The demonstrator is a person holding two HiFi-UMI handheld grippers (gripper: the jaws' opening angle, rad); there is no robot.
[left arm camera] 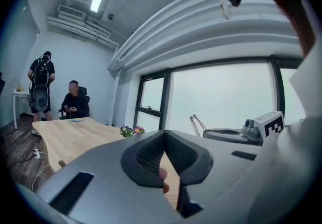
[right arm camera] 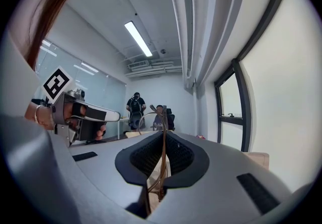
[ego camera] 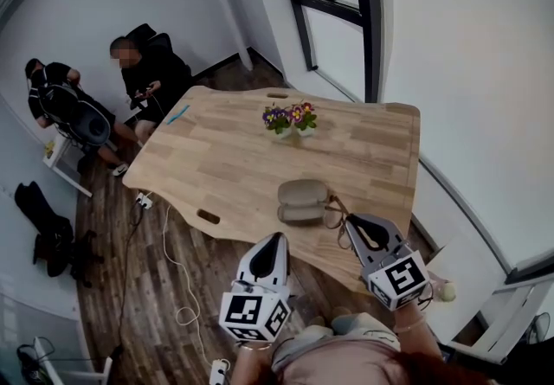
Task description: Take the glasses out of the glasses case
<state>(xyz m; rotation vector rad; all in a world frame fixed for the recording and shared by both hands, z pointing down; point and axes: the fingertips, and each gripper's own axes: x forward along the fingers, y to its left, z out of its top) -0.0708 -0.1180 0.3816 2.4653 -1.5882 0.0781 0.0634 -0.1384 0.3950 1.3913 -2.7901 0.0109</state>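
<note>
- Right gripper (ego camera: 350, 224) is clamped down on the glasses (ego camera: 333, 215). In the right gripper view the thin brown frame (right arm camera: 162, 132) runs straight up between the two pads, with the jaws squeezed onto it.
- The glasses are out of the glasses case (ego camera: 303, 202), held just to the right of it over the near part of the wooden table (ego camera: 216, 167).
- The case lies open on the table, both grey halves face up, and nothing I can see is in it.
- Left gripper (ego camera: 274, 243) has its jaws together and isn't holding anything. In its own view the pads (left arm camera: 151, 153) meet at the top, with only table wood showing through the gap below.
- The left gripper hangs by the table's near edge, apart from the case.
- A small pot of purple and yellow flowers (ego camera: 290, 118) sits further up the table.
- Two people (ego camera: 147, 72) are at the far end, one of them seated.
</note>
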